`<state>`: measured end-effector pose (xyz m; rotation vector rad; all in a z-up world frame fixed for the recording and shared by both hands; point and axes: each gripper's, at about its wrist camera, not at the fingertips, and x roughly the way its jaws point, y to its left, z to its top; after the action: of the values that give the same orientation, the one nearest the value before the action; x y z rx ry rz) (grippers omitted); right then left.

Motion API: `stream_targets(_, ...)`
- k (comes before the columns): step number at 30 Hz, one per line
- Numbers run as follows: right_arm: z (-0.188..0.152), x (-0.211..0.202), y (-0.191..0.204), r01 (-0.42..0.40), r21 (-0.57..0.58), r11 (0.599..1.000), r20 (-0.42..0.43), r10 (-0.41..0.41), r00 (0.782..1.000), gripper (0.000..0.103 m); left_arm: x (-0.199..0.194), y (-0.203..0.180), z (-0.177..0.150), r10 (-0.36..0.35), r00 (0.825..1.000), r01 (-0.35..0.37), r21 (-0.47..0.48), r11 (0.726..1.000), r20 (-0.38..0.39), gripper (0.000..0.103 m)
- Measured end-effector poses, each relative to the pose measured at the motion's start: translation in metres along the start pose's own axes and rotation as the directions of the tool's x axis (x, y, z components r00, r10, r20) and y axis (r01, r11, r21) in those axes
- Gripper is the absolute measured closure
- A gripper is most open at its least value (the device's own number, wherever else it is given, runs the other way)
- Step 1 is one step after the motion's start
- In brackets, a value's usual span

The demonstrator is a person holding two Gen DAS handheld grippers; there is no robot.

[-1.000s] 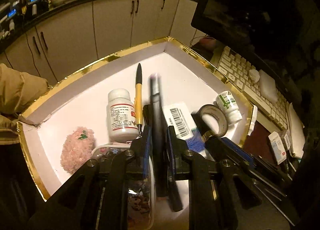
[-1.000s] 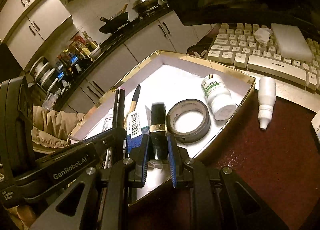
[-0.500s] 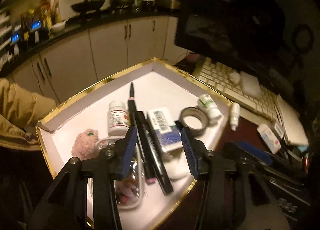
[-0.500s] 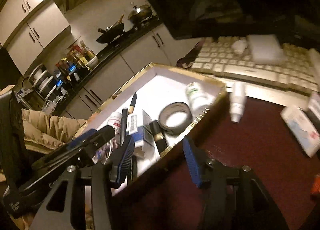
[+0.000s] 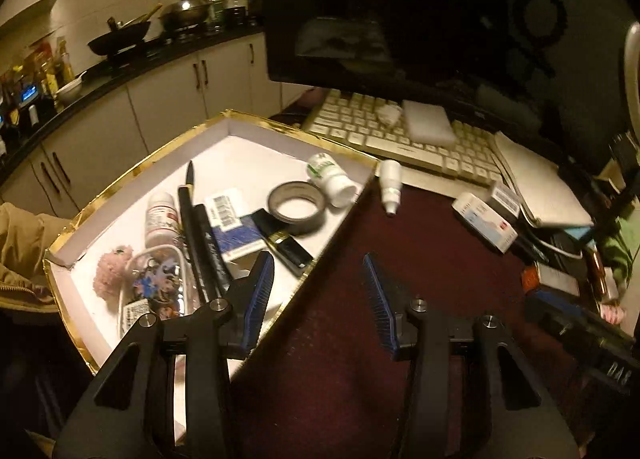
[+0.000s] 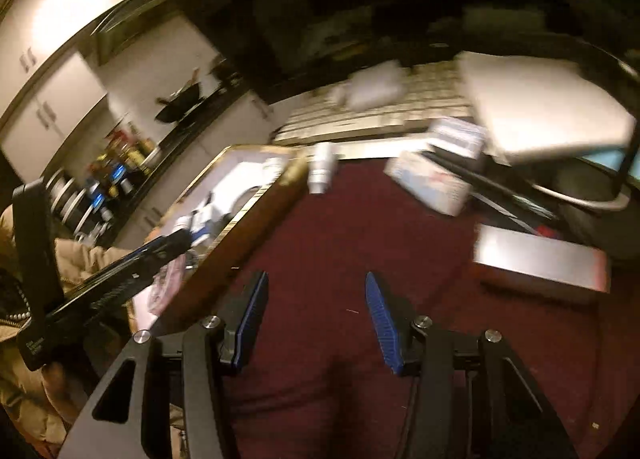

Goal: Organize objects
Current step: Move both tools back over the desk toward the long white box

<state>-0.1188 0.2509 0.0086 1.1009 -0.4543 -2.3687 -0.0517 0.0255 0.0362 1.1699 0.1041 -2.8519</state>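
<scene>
A gold-rimmed white box [image 5: 132, 175] holds a tape roll [image 5: 296, 206], a white pill bottle [image 5: 331, 180], a red-labelled bottle [image 5: 161, 218], black pens [image 5: 202, 243], a black and gold tube [image 5: 285, 244], a barcode packet [image 5: 230, 219] and a pink pompom [image 5: 112, 272]. My left gripper [image 5: 318, 283] is open and empty above the box's right rim. My right gripper [image 6: 316, 301] is open and empty over the dark red table [image 6: 360, 259]. A white dropper bottle [image 5: 389, 186] lies outside the box; it also shows in the right wrist view [image 6: 322, 171]. The box shows in the right wrist view [image 6: 256, 195].
A keyboard [image 5: 384, 131] and a dark monitor [image 5: 400, 19] stand behind. Small white cartons [image 5: 484, 221] and a white notebook [image 5: 536, 187] lie at the right, with clutter beyond. A flat box [image 6: 540, 263] lies right of my right gripper. The left gripper's body [image 6: 100, 283] crosses the right view.
Both grippers opened, leaving the black pen and the black and gold tube in the box. Both have since pulled back and swung right, over the red table.
</scene>
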Motion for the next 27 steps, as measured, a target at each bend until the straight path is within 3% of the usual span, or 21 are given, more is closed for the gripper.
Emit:
stream_targets(10, 0.01, -0.037, -0.041, 0.19, -0.047, 0.981, 0.077, -0.186, 0.98, 0.052, 0.009, -0.026, -0.011, -0.057, 0.997, 0.06, 0.061, 0.996, -0.048, 0.057)
stream_targets(19, 0.032, -0.036, -0.071, 0.27, -0.072, 0.96, 0.071, -0.265, 0.961, 0.052, 0.019, -0.034, -0.013, -0.048, 0.996, 0.055, 0.082, 0.995, -0.077, 0.057)
stream_targets(24, 0.031, -0.024, -0.086, 0.244, -0.095, 0.965, -0.021, -0.247, 0.969, 0.052, 0.021, -0.032, -0.014, -0.045, 0.996, 0.052, 0.083, 0.995, -0.082, 0.057)
stream_targets(27, 0.025, -0.025, -0.082, 0.233, -0.138, 0.963, -0.031, -0.239, 0.971, 0.052, 0.022, -0.031, -0.014, -0.043, 0.996, 0.05, 0.084, 0.995, -0.084, 0.057)
